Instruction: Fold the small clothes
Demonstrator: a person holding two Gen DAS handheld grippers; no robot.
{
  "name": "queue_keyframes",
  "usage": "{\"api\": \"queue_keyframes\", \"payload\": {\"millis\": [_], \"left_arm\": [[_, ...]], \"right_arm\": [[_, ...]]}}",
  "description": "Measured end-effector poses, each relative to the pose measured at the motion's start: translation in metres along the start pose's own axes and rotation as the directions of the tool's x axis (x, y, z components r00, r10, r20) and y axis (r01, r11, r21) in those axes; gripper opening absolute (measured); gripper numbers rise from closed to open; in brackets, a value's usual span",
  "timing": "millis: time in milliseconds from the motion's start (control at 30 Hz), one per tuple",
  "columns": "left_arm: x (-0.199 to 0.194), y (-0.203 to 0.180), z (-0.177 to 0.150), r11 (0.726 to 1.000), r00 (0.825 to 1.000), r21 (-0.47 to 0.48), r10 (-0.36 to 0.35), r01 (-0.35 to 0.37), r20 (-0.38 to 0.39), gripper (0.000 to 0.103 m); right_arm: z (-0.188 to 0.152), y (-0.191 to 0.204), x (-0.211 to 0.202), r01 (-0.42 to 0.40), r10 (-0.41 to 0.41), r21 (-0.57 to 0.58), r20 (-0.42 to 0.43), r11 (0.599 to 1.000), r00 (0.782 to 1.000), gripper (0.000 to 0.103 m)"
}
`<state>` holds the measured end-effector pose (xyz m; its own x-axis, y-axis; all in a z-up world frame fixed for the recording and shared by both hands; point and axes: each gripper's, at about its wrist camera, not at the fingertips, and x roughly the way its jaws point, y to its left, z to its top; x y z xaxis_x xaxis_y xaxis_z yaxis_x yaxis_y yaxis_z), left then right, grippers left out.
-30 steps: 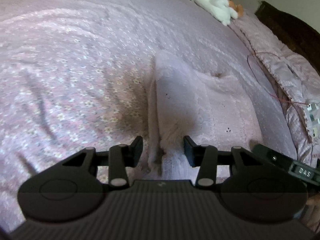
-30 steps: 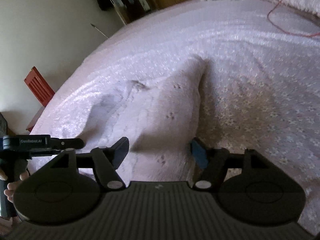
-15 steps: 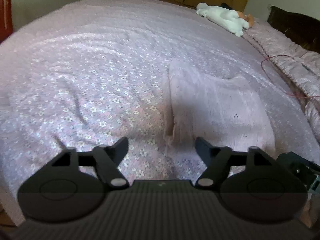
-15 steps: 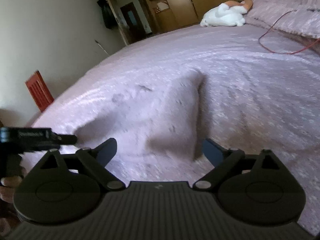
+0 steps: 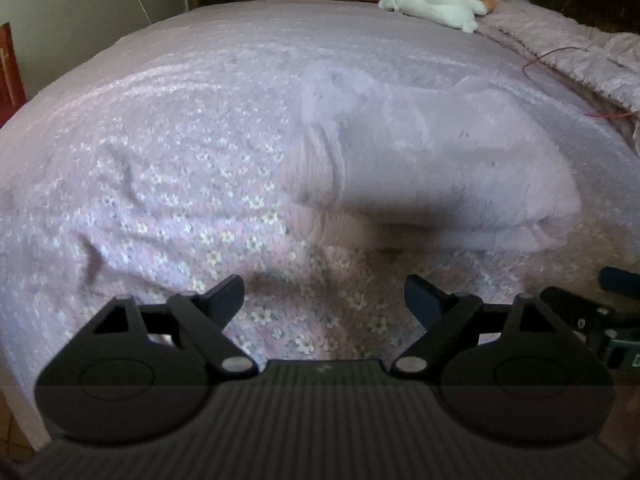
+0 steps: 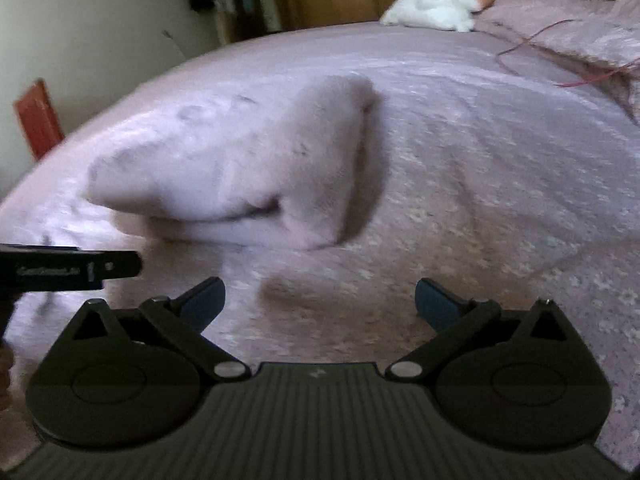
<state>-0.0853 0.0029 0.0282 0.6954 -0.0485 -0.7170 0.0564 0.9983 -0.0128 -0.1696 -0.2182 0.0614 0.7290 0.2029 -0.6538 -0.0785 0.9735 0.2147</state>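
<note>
Both jaws now clear of folded garment [image 5: 432, 168].

The left claw [image 5: 324, 298] is seen spread wide and empty above the floral pink bedspread [image 5: 160, 184]. A folded pale lilac garment [image 5: 432, 168] is laid on the bed just ahead of it, apart from the fingertips. A white stuffed toy [image 5: 436, 2] is seen at the far edge, a red cord [image 5: 560, 54] to the right, and part of the right claw [image 5: 612, 304] at the lower right.
</note>
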Motion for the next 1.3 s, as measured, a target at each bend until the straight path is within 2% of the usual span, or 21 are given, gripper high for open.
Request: {"api": "queue_keyframes", "payload": {"millis": [167, 367, 1300], "left_arm": [[0.014, -0.003, -0.009, 0.999, 0.998, 0.019, 0.052, -0.051, -0.032, 0.089], [0.015, -0.003, -0.01, 0.998, 0.997, 0.006, 0.068, -0.068, -0.025, 0.089], [0.014, 0.003, -0.007, 0.995, 0.995, -0.031, 0.09, -0.092, -0.049, 0.089]], "right_arm": [[-0.002, -0.003, 0.009, 0.031, -0.031, 0.036, -0.01, 0.999, 0.999, 0.103], [-0.005, 0.004, 0.015, 0.075, -0.075, -0.017, -0.034, 0.997, 0.997, 0.103], [-0.006, 0.005, 0.021, 0.084, -0.085, -0.023, -0.042, 0.996, 0.996, 0.103]]}}
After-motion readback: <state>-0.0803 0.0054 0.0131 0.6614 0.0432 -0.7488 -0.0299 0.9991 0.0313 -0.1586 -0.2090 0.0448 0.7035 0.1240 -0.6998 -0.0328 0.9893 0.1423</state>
